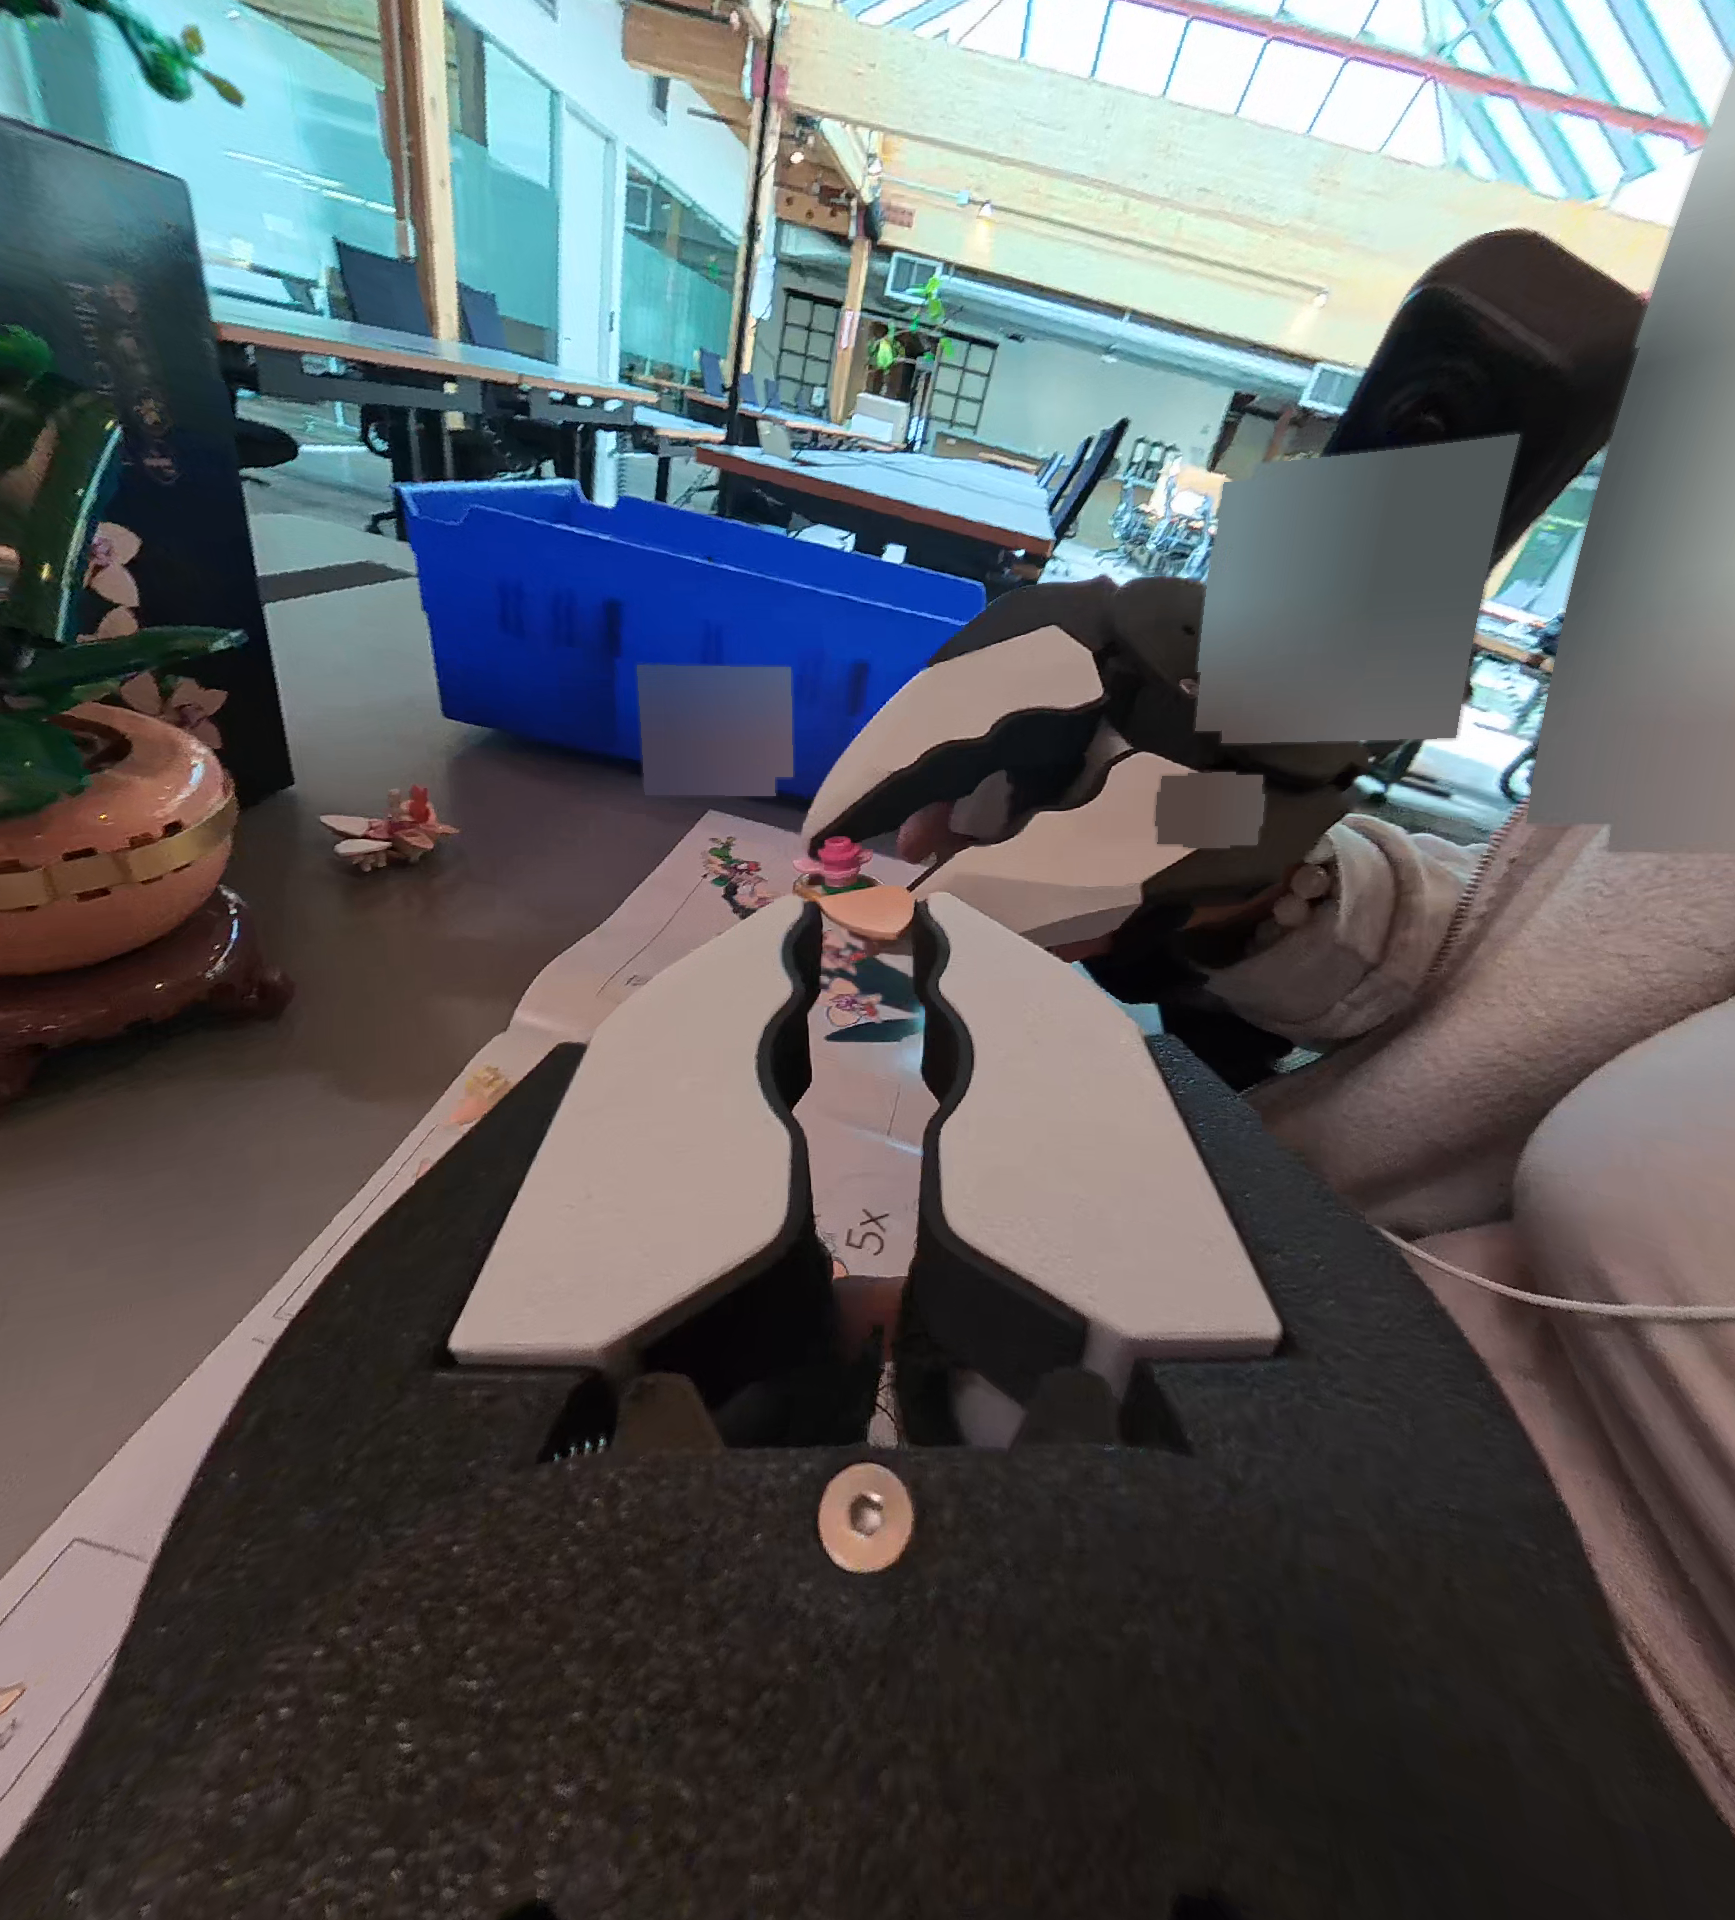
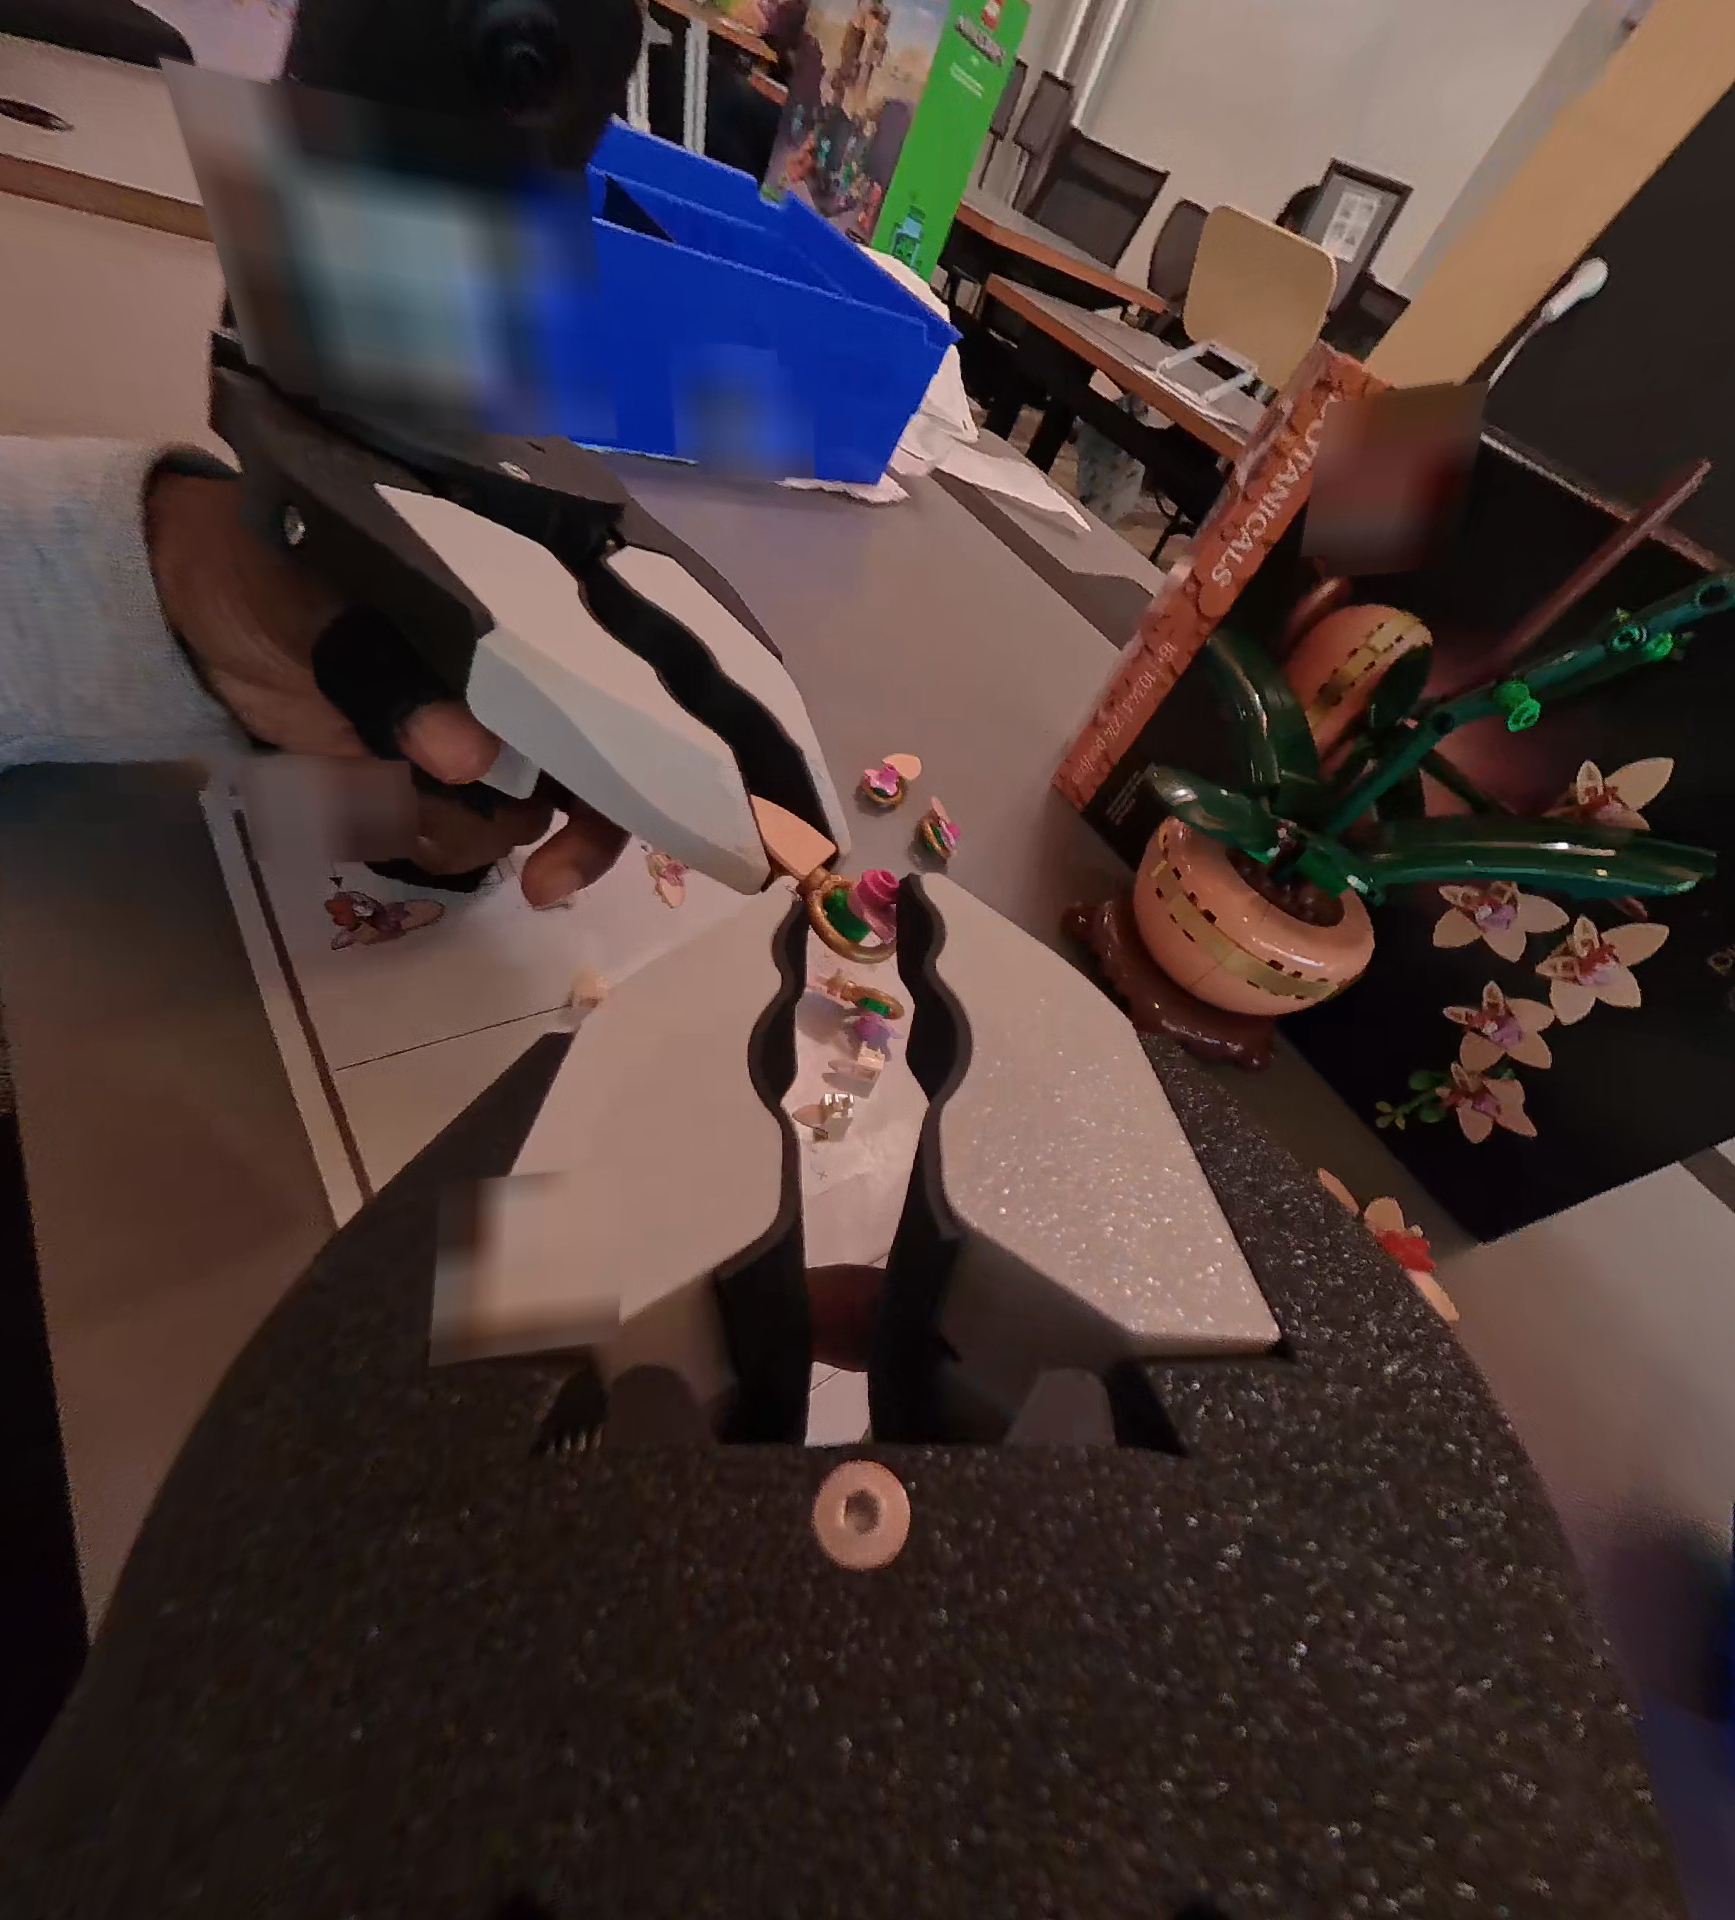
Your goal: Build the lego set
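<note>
I am seeing two claws: my left claw (image 1: 865, 914) and my right claw (image 2: 847, 899); one blue bin (image 1: 634, 613); one potted plant model (image 2: 1289, 883); one box (image 2: 1569, 935).

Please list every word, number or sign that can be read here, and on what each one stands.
I do not copy writing; these things bear it:
instruction sheet: printed marks beside drawings.
dark box: gold lettering in front, pale lettering on its orange side.
green box: too blurred.

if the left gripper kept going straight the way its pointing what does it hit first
Most likely the right gripper: its tips sit just past the flower piece that the left gripper holds. Depth is hard to judge.
</note>
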A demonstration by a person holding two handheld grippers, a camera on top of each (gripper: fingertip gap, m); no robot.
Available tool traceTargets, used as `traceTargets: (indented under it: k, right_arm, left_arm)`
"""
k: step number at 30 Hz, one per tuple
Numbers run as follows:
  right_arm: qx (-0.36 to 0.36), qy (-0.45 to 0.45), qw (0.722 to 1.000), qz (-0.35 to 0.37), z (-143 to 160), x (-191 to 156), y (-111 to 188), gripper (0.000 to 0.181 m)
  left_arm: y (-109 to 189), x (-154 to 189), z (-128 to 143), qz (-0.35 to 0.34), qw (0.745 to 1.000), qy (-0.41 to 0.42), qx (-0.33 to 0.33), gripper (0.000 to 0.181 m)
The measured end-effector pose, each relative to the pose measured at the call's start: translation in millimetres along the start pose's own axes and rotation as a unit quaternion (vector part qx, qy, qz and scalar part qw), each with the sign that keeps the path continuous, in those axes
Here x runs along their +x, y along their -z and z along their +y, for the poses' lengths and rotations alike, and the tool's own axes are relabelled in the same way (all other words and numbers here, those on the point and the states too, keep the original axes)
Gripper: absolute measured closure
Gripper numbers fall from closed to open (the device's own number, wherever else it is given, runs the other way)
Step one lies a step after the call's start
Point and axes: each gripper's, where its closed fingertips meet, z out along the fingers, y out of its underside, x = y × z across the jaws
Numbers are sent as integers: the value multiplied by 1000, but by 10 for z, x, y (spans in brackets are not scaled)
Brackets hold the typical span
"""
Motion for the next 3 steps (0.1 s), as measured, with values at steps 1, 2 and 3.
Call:
traceTargets:
  k: [1,2,3]
  right_arm:
    - [7,4,1000,-7,-26,-16,11,164]
    - [14,7,1000,-16,-52,-34,24,164]
    - [21,9,999,-27,-79,-56,39,164]
  left_arm:
    - [14,22,-16,10,1000,-1,7,165]
    - [30,47,-33,21,1000,-2,14,165]
    - [47,72,-53,33,999,-3,22,165]
